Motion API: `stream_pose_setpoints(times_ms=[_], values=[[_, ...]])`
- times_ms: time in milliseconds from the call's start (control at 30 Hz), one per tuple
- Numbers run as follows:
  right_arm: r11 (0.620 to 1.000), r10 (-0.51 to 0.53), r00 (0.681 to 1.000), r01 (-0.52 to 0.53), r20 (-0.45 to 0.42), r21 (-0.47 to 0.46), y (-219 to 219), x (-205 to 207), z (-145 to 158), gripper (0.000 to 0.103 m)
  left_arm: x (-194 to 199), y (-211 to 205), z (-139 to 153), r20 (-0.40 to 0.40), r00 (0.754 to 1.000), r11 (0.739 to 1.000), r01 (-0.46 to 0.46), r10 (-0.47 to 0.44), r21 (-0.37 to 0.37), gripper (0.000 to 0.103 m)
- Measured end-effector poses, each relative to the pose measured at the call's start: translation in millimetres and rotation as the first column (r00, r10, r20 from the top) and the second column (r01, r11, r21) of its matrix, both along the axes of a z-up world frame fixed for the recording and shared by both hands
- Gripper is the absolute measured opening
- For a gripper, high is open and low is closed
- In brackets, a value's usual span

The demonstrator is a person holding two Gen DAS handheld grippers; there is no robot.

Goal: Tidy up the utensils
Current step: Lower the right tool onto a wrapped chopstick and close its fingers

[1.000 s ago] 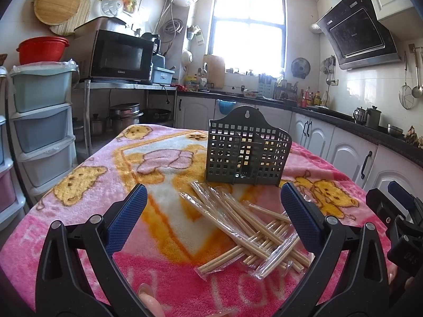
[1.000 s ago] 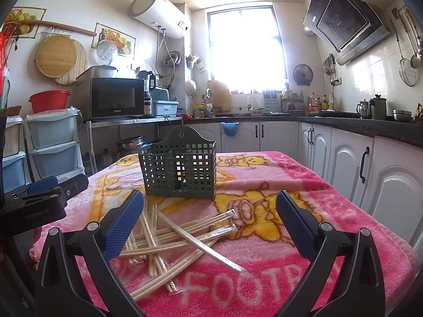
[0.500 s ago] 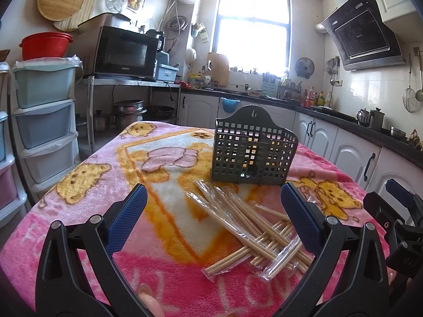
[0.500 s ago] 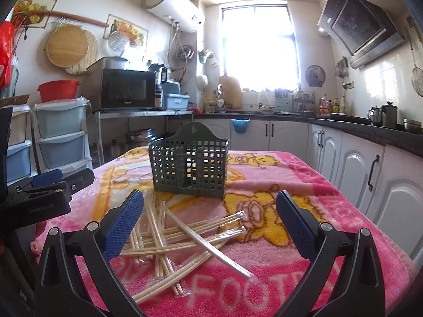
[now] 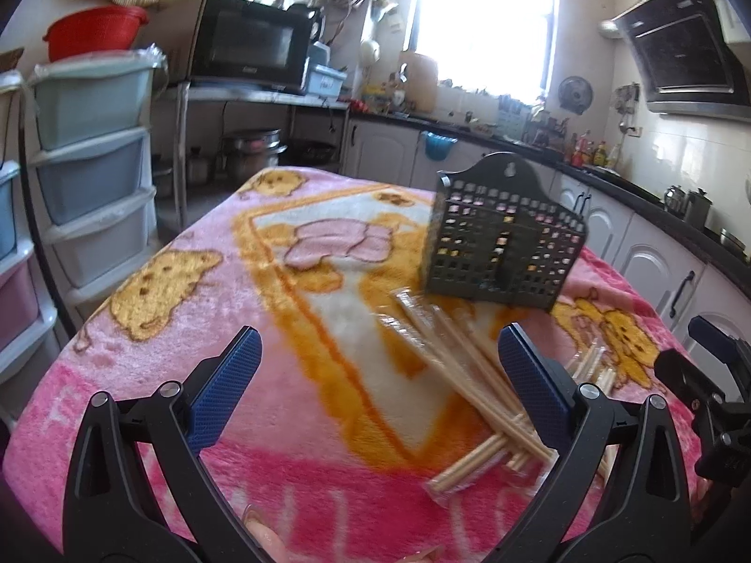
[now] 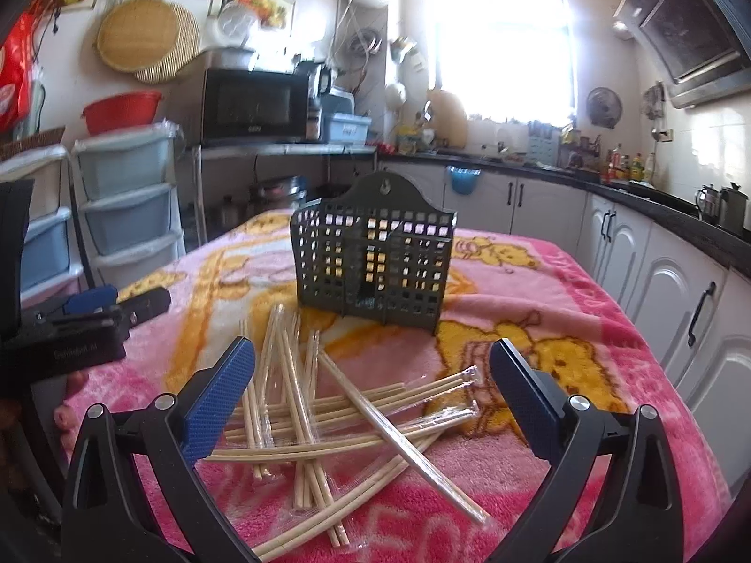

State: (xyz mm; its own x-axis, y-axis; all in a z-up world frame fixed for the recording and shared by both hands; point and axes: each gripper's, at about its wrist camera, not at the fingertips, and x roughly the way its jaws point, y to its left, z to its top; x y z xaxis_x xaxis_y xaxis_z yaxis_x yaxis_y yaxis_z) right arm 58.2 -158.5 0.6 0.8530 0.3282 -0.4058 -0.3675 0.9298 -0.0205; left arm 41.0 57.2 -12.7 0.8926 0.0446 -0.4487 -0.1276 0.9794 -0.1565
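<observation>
Left wrist view: the left gripper (image 5: 378, 373) hangs above the pink blanket (image 5: 164, 352) with its jaws spread wide and nothing between them. The wrapped chopsticks (image 5: 469, 375) lie in a loose pile on the blanket ahead and toward the right finger, partly hidden behind it; this view is blurred, so their count cannot be told. The dark slotted utensil holder (image 5: 502, 248) stands beyond the pile, ahead and to the right of the jaws, apart from both fingers. The right gripper (image 5: 718, 394) shows at the far right edge. Right wrist view: the right gripper (image 6: 373, 375) is above the blanket (image 6: 540, 342), jaws set wide apart and gripping nothing. The chopsticks (image 6: 328, 403) lie crossed over one another directly ahead, between the two fingers and nearer the left one. The utensil holder (image 6: 373, 267) stands upright just past the pile, centred ahead. The left gripper (image 6: 89, 323) appears at the left edge; its jaw state cannot be told from this view
</observation>
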Motion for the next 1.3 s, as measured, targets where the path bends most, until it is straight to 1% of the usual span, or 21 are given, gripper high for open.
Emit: stream_pose_setpoints(times_ms=[33, 133, 200, 300, 400, 533, 600, 733, 800, 933, 1033, 1067, 1133, 1167, 1200, 1267, 1300], values=[[1.0, 0.014, 0.999, -0.014, -0.033, -0.003, 2.0, 6.5, -0.7, 0.097, 2.6, 4.6, 0.4, -0.007, 1.0, 1.0, -0.011, 0.011, -0.001, 0.094], [0.999, 0.039, 0.996, -0.042, -0.08, -0.033, 7.3, 19.6, -2.2, 0.097, 7.6, 14.5, 1.0, -0.028, 0.999, 1.0, -0.027, 0.027, -0.002, 0.094], [0.996, 0.054, 0.993, -0.061, -0.103, -0.069, 13.4, 27.7, -1.2, 0.097, 13.0, 24.2, 2.4, -0.049, 0.998, 0.999, -0.026, 0.025, -0.026, 0.094], [0.99, 0.05, 0.988, -0.069, -0.145, -0.123, 19.4, 42.2, -1.7, 0.097, 22.4, 34.8, 3.5, -0.081, 0.996, 0.998, -0.031, 0.027, -0.051, 0.094], [0.987, 0.058, 0.976, -0.088, -0.209, -0.137, 22.0, 59.8, -5.0, 0.097, 31.1, 42.4, 4.5, -0.102, 0.995, 0.997, -0.027, 0.019, -0.073, 0.094], [0.966, 0.066, 0.966, -0.125, -0.252, -0.225, 32.8, 79.7, -9.2, 0.097, 47.6, 45.8, 5.5, -0.15, 0.989, 0.996, -0.01, -0.003, -0.085, 0.094], [0.954, 0.075, 0.959, -0.149, -0.274, -0.261, 37.4, 88.0, -13.1, 0.097, 57.7, 46.2, 3.8, -0.183, 0.983, 0.994, 0.007, -0.026, -0.106, 0.094], [0.932, 0.088, 0.942, -0.193, -0.324, -0.308, 44.3, 105.7, -20.5, 0.097, 77.9, 52.1, -4.2, -0.241, 0.968, 0.982, 0.025, -0.071, -0.189, 0.094], [0.922, 0.095, 0.935, -0.212, -0.34, -0.324, 48.3, 111.6, -23.1, 0.097, 87.0, 55.2, -10.0, -0.263, 0.961, 0.971, 0.028, -0.091, -0.236, 0.093], [0.897, 0.117, 0.919, -0.26, -0.376, -0.357, 57.8, 120.8, -29.9, 0.096, 101.0, 54.5, -18.3, -0.291, 0.946, 0.953, 0.054, -0.145, -0.298, 0.093], [0.892, 0.133, 0.9, -0.291, -0.415, -0.346, 62.6, 127.2, -34.4, 0.095, 110.0, 52.8, -26.0, -0.313, 0.929, 0.928, 0.074, -0.197, -0.365, 0.091], [0.893, 0.142, 0.89, -0.304, -0.433, -0.332, 63.4, 129.9, -35.9, 0.094, 113.7, 52.0, -29.3, -0.323, 0.921, 0.915, 0.08, -0.22, -0.395, 0.087], [0.894, 0.161, 0.864, -0.332, -0.476, -0.3, 65.1, 135.8, -40.1, 0.076, 120.4, 50.3, -35.7, -0.336, 0.905, 0.891, 0.092, -0.261, -0.445, 0.08], [0.895, 0.166, 0.853, -0.34, -0.494, -0.287, 66.0, 138.0, -42.3, 0.074, 123.7, 49.4, -39.6, -0.344, 0.897, 0.879, 0.09, -0.275, -0.468, 0.074], [0.899, 0.167, 0.843, -0.343, -0.512, -0.273, 66.1, 141.6, -44.6, 0.071, 126.4, 49.0, -43.0, -0.351, 0.891, 0.868, 0.088, -0.288, -0.489, 0.071], [0.901, 0.178, 0.824, -0.356, -0.538, -0.247, 67.6, 145.8, -48.4, 0.064, 132.4, 47.8, -50.8, -0.364, 0.879, 0.844, 0.077, -0.309, -0.531, 0.063], [0.902, 0.183, 0.816, -0.361, -0.548, -0.236, 68.2, 146.7, -49.1, 0.058, 134.5, 47.3, -53.2, -0.364, 0.877, 0.835, 0.072, -0.313, -0.545, 0.06]])
